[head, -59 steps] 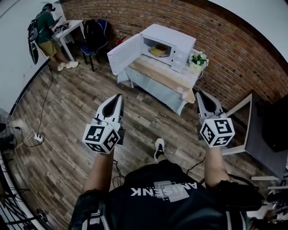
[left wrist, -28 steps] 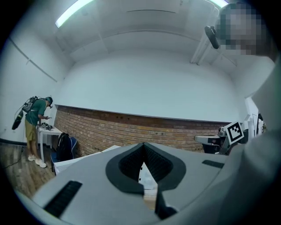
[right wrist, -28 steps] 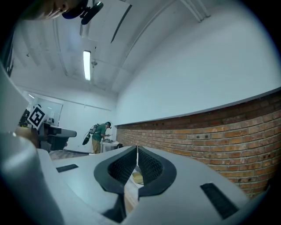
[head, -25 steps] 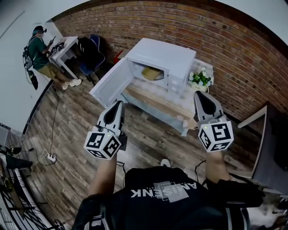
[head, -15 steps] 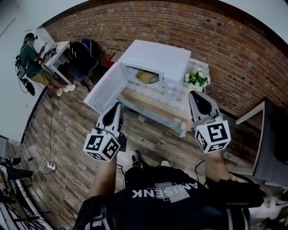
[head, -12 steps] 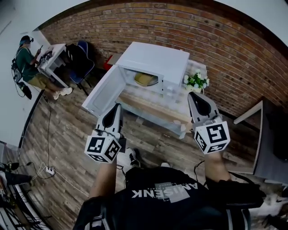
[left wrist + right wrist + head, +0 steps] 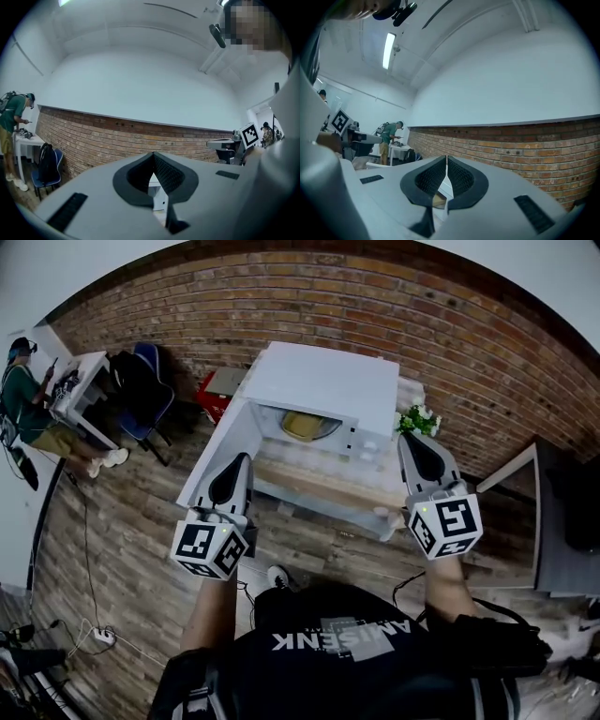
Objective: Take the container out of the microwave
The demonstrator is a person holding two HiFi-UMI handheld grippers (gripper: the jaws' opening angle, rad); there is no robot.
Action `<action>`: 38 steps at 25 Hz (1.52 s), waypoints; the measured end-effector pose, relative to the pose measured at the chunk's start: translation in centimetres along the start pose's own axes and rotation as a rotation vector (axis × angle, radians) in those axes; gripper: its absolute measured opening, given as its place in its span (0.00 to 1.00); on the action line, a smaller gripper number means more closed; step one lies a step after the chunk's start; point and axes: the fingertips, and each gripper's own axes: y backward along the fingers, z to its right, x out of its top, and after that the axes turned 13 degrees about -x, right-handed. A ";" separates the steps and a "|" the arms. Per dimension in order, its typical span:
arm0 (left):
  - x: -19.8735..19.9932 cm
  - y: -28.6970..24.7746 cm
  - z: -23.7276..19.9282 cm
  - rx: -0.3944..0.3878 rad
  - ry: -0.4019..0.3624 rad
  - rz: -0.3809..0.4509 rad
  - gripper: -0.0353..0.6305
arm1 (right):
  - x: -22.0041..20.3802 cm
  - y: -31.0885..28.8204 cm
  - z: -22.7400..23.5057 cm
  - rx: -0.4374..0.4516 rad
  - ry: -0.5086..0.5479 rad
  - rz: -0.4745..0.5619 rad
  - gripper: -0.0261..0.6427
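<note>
Room: brick wall [image 7: 394, 306] behind, wood-plank floor [image 7: 122, 549], a second person [image 7: 23, 399] at a white desk [image 7: 80, 390] far to the left. Item one, white microwave [image 7: 328, 390] on a wood-topped table [image 7: 328, 488], its door [image 7: 220, 451] swung fully open to the left. Item two, container [image 7: 305, 426], a shallow yellowish bowl (contents not discernible), sitting inside the cavity, untouched. Item three, small potted plant [image 7: 419, 420], just beside the microwave's right side. Item four, left gripper [image 7: 236, 465], held level before the open door, jaws pressed together on nothing. Item five, right gripper [image 7: 412, 442], level, near the plant, jaws likewise pressed together and empty. Status, judged: approach only; no grasp begun. Hazards, judged: both pairs of jaws must spread before entering, or their closed tips would merely shove the bowl deeper; the left gripper passes close to the door and could knock it; the right could clip the plant; a one-sided pinch on the bowl's rim may tip it over the cavity sill.
</note>
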 end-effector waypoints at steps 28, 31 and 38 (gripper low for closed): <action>-1.2 -2.0 -14.6 -0.249 0.069 -0.027 0.07 | 1.9 -8.0 -8.3 -0.268 0.055 -0.063 0.11; -1.5 -2.1 -15.4 -0.269 0.059 -0.030 0.07 | 1.6 -8.1 -9.3 -0.281 0.057 -0.075 0.12; -3.0 -3.1 -16.4 -0.274 0.103 -0.043 0.07 | 0.9 -10.3 -10.6 -0.229 0.080 -0.100 0.25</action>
